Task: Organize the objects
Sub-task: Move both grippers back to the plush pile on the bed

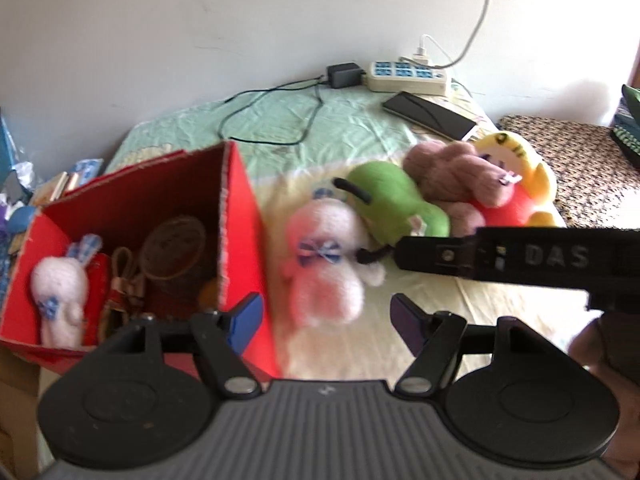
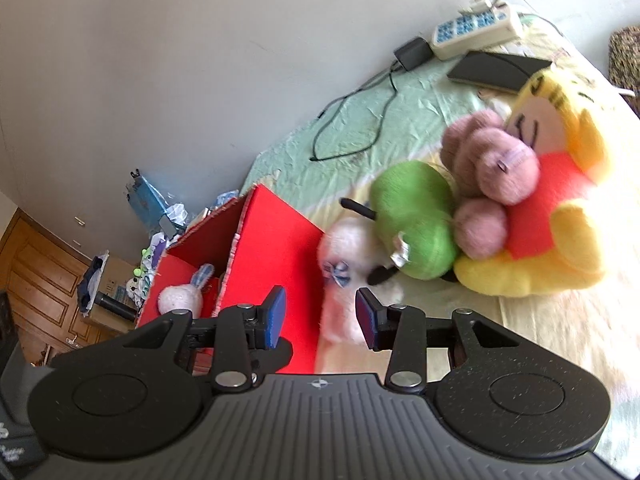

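Note:
A red box (image 1: 240, 216) (image 2: 280, 240) stands open on the bed, holding a white plush bunny (image 1: 60, 292) (image 2: 180, 298), a brown round item (image 1: 176, 248) and small trinkets. Beside it on the sheet lie a pink-white plush bunny with a blue bow (image 1: 324, 264) (image 2: 348, 276), a green plush (image 1: 396, 204) (image 2: 416, 220), a mauve plush (image 1: 456, 176) (image 2: 492, 168) and a yellow plush in a red shirt (image 1: 516, 184) (image 2: 560, 216). My left gripper (image 1: 326, 322) is open, just short of the pink-white bunny. My right gripper (image 2: 320, 320) is open, close to the same bunny; its finger (image 1: 500, 258) crosses the left wrist view.
A power strip (image 1: 408, 76) (image 2: 476, 28), a black adapter (image 1: 344, 74) with its cable and a dark phone (image 1: 432, 114) (image 2: 500, 68) lie at the bed's far end by the wall. Clutter (image 2: 152, 216) sits left of the box. A patterned cushion (image 1: 560, 152) is at right.

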The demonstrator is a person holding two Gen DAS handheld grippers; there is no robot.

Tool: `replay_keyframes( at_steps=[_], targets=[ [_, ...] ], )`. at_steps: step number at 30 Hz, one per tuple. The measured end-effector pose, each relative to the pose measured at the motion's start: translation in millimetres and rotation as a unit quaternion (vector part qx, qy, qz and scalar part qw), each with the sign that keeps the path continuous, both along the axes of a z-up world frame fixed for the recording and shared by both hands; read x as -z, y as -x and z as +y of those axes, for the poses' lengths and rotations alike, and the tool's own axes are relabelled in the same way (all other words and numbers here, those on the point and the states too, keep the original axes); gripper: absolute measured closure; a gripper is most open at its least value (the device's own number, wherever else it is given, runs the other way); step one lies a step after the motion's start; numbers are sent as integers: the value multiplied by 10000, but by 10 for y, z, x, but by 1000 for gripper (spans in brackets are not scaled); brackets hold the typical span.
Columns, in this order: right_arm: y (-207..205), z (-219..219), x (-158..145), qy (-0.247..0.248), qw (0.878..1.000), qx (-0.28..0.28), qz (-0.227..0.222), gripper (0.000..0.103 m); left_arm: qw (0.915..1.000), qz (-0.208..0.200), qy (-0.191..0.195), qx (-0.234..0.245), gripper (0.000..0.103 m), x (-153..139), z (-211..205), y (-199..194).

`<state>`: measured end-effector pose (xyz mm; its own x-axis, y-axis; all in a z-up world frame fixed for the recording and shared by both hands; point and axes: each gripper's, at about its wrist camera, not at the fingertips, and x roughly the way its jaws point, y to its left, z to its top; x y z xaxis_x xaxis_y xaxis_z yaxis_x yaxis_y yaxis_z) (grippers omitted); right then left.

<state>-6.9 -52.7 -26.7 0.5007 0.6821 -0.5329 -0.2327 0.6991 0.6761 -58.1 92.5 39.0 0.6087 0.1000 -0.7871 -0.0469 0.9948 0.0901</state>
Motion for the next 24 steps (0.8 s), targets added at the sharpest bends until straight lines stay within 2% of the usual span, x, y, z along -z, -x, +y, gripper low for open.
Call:
replay_keyframes(
  at_steps=[11,16,24],
  targets=[
    [-132,32,410,-63,9971,43,756,58,9974,186,505,471,31,371,-12,104],
    [-249,174,549,20,9964,28,841,54,9948,380,843,438,31,526,143,125],
    [-369,426,755,13,9946,-19,1042,56,9932,506,995,325,31,644,334,171]
  ],
)
